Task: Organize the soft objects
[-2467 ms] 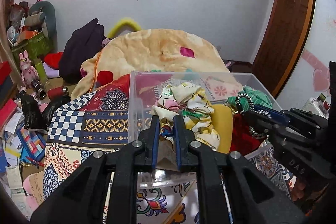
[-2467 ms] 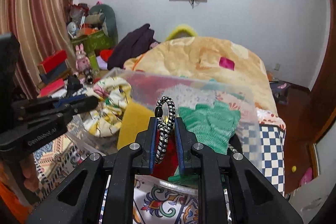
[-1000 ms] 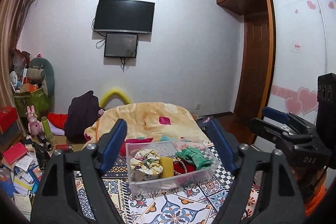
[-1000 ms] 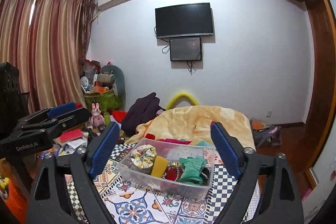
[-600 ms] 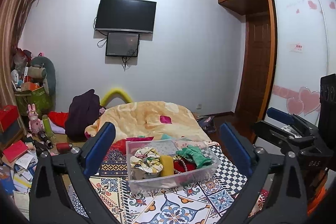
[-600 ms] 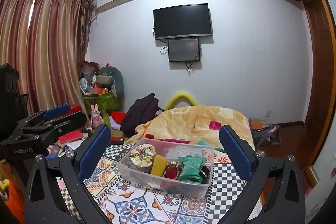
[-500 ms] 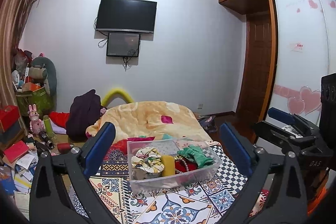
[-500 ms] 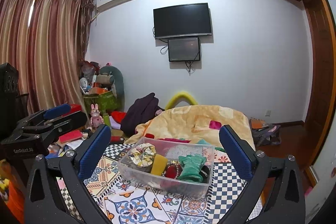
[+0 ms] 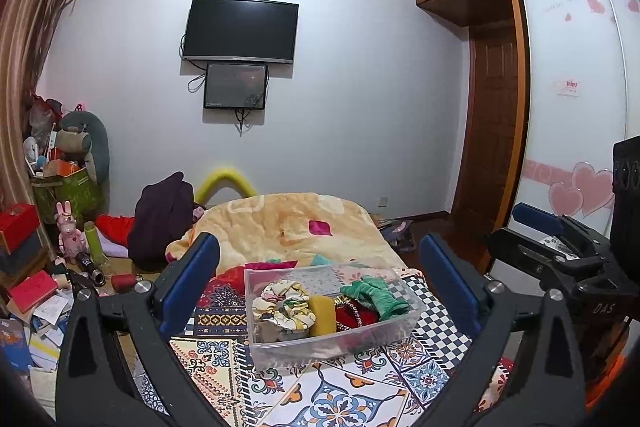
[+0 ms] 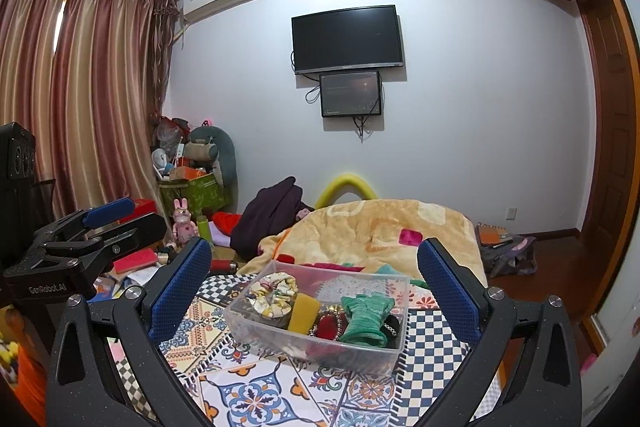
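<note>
Cluttered bedroom, patterned bed cover (image 9: 340, 395). Clear bin (image 9: 332, 341) centre, holding scrunchie (image 9: 285, 303), green glove (image 10: 366, 319). My left gripper (image 9: 320, 287), right gripper (image 10: 312, 283): jaws wide, empty. Risk: bin near cover edge, nudge could tip it.

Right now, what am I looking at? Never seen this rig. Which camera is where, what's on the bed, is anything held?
There is no robot arm here. A person holds a pair of black tongs in each hand, and each pair carries a wide-angle camera that looks out along its two blue-padded fingers.

One picture comes from the left tongs, the other from the right tongs. Each view also catches the other pair at its edge.

On the patterned bedcover stands a clear plastic box. In it are a floral scrunchie, a yellow sponge, something red and a green knitted piece.

Both tongs are wide open, clear of the box, and hold nothing.
</note>
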Available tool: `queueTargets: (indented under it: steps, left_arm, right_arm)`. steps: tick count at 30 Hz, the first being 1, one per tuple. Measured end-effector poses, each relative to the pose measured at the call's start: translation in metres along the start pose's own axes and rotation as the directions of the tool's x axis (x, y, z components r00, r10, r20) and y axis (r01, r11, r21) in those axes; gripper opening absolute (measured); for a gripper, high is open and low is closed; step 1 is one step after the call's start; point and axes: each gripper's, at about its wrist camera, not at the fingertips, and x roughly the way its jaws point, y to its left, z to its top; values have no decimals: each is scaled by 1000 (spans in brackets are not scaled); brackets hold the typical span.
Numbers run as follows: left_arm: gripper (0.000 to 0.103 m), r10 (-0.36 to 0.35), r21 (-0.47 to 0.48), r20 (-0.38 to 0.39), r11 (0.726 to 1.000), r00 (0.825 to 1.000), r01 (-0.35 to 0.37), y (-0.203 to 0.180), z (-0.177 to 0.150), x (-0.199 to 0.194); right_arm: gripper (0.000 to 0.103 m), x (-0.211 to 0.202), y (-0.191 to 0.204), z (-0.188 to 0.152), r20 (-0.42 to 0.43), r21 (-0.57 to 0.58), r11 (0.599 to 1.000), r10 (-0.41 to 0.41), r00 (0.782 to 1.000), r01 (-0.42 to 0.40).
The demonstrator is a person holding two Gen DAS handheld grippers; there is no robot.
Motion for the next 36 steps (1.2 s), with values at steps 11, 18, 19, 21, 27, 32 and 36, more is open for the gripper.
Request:
queueTargets:
  steps: [11,18,19,21,27,32,36]
  left_arm:
    - [102,1,2,2,1000,1000,-1,0,0,-1]
    - [102,-6,-2,-3,1000,1000,6,1,1,-3]
    - [102,-10,-4,-4,1000,1000,10,1,1,-3]
    - [102,-32,-15,-10,999,999,32,3,2,-2]
    - [102,-34,-19,-10,999,999,34,4,2,-2]
    - [102,-32,-24,-16,999,999,32,4,1,-1]
    - [102,-35,-22,-20,999,999,35,5,1,-2]
  right_arm:
    - [103,-2,-1,1,2,2,1000,-4,1000,4]
    - [103,-3,-3,2,4,2,1000,-5,1000,5]
    - [103,-3,-3,2,5,1,1000,-6,1000,6]
    - [103,-4,-4,2,4,2,1000,-6,1000,6]
    - [103,-4,-4,1,5,1,1000,-5,1000,5]
    - [103,-5,-5,2,3,1,1000,-5,1000,5]
    - [103,-5,-5,2,4,4,1000,-4,1000,4]
